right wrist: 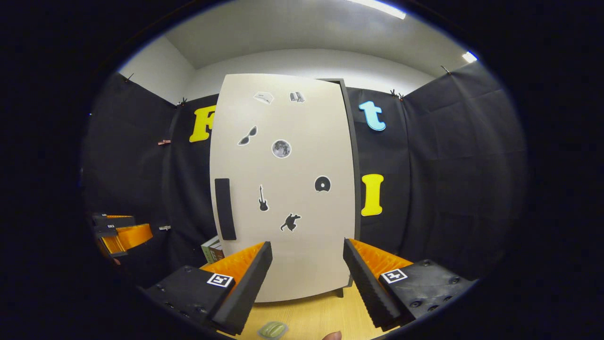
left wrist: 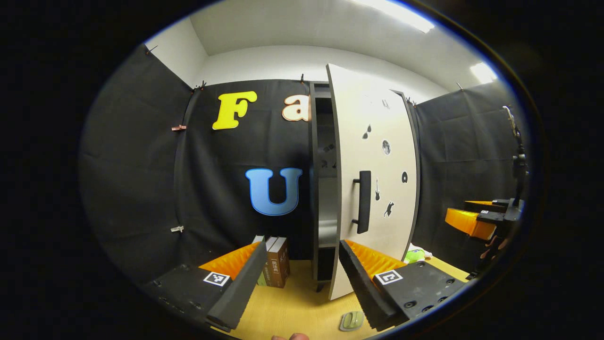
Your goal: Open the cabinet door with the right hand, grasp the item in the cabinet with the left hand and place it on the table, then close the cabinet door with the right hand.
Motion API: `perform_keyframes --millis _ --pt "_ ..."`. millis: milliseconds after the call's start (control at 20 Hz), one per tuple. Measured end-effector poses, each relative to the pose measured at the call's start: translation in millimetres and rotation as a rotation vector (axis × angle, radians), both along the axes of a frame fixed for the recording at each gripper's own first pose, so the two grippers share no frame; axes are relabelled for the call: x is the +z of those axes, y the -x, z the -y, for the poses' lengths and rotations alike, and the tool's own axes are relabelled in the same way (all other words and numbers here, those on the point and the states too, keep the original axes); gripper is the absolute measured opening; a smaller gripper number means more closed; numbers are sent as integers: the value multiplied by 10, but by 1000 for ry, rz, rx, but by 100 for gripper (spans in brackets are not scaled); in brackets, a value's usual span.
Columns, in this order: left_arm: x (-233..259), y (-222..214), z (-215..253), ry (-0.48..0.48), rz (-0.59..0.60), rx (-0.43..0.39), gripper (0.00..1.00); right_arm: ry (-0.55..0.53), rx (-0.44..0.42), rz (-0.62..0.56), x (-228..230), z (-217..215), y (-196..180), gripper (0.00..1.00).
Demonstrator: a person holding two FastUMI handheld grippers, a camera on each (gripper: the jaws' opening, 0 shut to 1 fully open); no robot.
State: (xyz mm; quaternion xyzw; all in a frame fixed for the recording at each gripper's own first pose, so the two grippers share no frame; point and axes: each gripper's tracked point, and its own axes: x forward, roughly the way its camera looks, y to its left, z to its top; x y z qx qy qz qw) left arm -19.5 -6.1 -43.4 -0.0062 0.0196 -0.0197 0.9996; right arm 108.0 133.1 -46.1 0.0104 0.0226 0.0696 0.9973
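item: small green packet (left wrist: 352,320) flat on wooden table (left wrist: 283,307), near table's front edge (also seen in right gripper view) | cabinet door (right wrist: 283,189) ajar, dark handle (left wrist: 363,201), stickers on front | left gripper (left wrist: 297,283) fingers spread, gripping nothing | right gripper (right wrist: 306,283) fingers spread, gripping nothing | books (left wrist: 276,262) upright left of cabinet

Lower centre-left in the left gripper view, a few boxed books (left wrist: 277,262) stand upright on the wooden table (left wrist: 292,307), just left of the cabinet. A crumpled green-and-white thing (left wrist: 415,255) lies at lower right. Clips (left wrist: 178,128) pin the black wall cloth at left.
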Motion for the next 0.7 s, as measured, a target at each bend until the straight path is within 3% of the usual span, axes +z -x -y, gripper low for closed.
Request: perform_keyframes --millis 700 --pt "-22 -49 295 -16 -11 4 96 32 -7 5 -1 82 5 98"
